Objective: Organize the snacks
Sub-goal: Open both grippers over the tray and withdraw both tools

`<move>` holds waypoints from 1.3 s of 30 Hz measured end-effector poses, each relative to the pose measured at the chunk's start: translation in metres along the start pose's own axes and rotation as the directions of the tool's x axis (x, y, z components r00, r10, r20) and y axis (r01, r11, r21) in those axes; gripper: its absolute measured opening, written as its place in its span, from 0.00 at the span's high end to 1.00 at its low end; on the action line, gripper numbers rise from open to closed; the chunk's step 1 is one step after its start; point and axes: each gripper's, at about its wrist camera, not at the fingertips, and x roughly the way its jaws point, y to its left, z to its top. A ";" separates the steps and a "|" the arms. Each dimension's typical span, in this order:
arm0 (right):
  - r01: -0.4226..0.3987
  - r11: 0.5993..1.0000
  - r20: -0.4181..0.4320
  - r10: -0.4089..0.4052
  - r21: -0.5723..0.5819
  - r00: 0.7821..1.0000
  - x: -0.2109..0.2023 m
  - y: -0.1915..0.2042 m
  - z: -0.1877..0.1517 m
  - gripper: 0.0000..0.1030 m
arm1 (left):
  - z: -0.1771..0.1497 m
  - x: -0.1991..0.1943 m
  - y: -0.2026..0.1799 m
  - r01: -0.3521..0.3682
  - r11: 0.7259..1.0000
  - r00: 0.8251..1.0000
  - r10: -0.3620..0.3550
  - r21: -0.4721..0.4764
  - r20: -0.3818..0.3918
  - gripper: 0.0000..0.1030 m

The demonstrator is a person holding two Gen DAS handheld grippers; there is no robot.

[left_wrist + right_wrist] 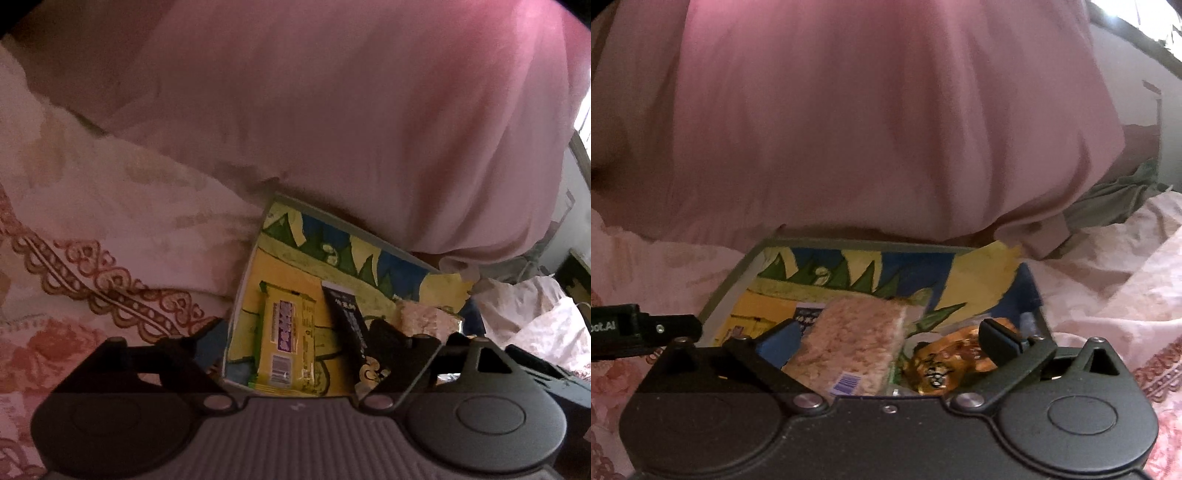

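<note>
Presently both my grippers point downward at a slant over a shallow printed box (pixel 255 280) lying on a floral bedspread (pixel 92 229). My left gripper (pixel 295 343) has its jaws spread wide with nothing gripped; a yellow snack packet (pixel 288 339) and a black snack packet (pixel 351 332) lie in the gap, untouched by the pads. My right gripper (pixel 886 343) likewise stands fully apart and holds nothing; a clear packet of puffed rice (pixel 849 347) and a gold foil-wrapped sweet (pixel 945 362) lie between its fingers, clear of the pads as far as I can see.

Edges: the box's far rim sits tight under a large pink pillow (pixel 332 110), which overhangs it and closes off room beyond. Bedspread lies open on either side of the box. A torn yellow flap (pixel 990 273) stands at the box's far right corner.

Orientation: the yellow and black packets lie flat, side by side, long axes running away from me toward the pillow, the black one leaning slightly left at its far end. The puffed-rice packet lies the same way, barcode end nearest me.
</note>
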 end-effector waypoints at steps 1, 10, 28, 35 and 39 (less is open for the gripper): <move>0.002 1.000 0.007 -0.002 0.001 1.000 -0.006 -0.002 0.001 0.01 | -0.001 -0.005 -0.004 -0.009 1.000 1.000 0.009 0.017 0.013 0.09; 0.001 1.000 0.062 -0.003 0.026 0.998 -0.067 -0.023 0.002 0.01 | -0.008 -0.052 -0.040 -0.071 0.985 0.992 0.053 0.157 0.114 0.01; -0.027 0.998 0.082 0.022 0.058 0.996 -0.187 -0.048 -0.055 0.01 | -0.082 -0.153 -0.064 -0.144 0.975 0.987 0.129 0.171 0.097 0.00; -0.054 0.994 0.056 0.049 0.091 0.997 -0.217 -0.047 -0.082 0.01 | -0.108 -0.188 -0.070 -0.176 0.965 0.981 0.157 0.195 0.111 0.00; -0.064 0.994 0.031 0.062 0.093 0.998 -0.228 -0.046 -0.095 0.01 | -0.126 -0.201 -0.073 -0.200 0.953 0.979 0.182 0.226 0.097 0.00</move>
